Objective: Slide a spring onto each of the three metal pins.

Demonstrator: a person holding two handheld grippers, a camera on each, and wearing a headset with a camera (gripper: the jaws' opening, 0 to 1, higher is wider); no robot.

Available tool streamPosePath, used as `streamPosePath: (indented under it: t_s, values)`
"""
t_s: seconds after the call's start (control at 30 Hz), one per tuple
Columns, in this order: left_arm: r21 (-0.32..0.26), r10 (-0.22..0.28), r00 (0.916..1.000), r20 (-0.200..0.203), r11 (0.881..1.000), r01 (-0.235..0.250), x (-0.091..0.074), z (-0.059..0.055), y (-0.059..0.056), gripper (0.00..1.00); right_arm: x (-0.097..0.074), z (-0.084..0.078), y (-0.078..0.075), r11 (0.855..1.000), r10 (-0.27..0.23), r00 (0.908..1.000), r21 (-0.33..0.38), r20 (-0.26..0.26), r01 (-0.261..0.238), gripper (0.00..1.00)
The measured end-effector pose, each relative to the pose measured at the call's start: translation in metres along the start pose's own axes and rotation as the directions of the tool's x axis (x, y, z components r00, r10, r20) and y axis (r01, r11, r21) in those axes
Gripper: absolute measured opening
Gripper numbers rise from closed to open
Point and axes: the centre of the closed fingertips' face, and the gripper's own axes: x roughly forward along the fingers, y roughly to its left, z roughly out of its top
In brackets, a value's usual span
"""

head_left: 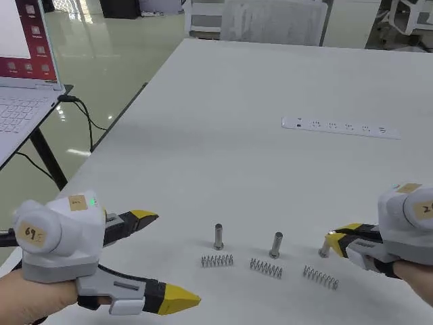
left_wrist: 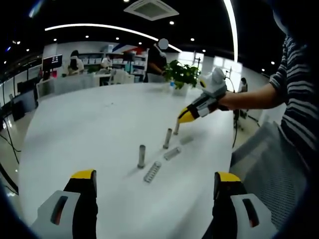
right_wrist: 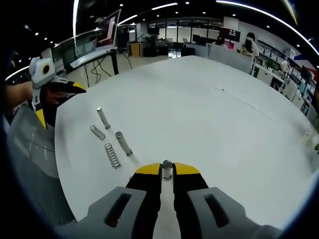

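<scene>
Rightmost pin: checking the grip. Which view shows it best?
Right gripper view: the rightmost pin sits close, centred between the jaws of the right gripper. Head view: partly hidden behind a yellow tip. Left gripper view: small and far.

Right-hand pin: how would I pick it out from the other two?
On the white table, find the row of three upright metal pins near the front edge. The right-hand pin is the one between the yellow tips of the right gripper; the other two stand free.

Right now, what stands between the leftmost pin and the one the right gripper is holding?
The middle pin, standing upright, as the head view shows.
</scene>
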Motion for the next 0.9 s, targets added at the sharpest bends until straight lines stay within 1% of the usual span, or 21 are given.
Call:
streamPosePath:
  t_s: [0.37, 0.5, 0.73, 0.9]
  values:
    - [-0.003, -0.005, 1.0000, 0.002, 1.000, 0.005, 0.0010, 0.0004, -0.0011, 0.95, -0.0012, 0.0003, 0.0010, 1.000, 0.001, 1.0000, -0.007, -0.005, -0.001, 0.06]
    - [-0.004, -0.004, 1.0000, 0.003, 1.000, 0.004, 0.0003, 0.0003, -0.0004, 0.95, -0.0013, 0.0023, 0.0011, 1.000, 0.008, 1.0000, 0.008, -0.001, -0.008, 0.09]
    - [-0.005, -0.001, 1.0000, 0.007, 1.000, 0.001, -0.0006, 0.0022, 0.0008, 0.95, -0.0047, 0.0059, 0.0013, 1.000, 0.009, 0.9999, 0.004, 0.015, -0.009, 0.12]
    - [-0.005, -0.003, 0.9999, 0.011, 1.000, 0.003, 0.0010, 0.0032, 0.0003, 0.95, -0.0090, 0.0070, 0.0016, 1.000, 0.019, 0.9995, -0.018, 0.027, -0.018, 0.16]
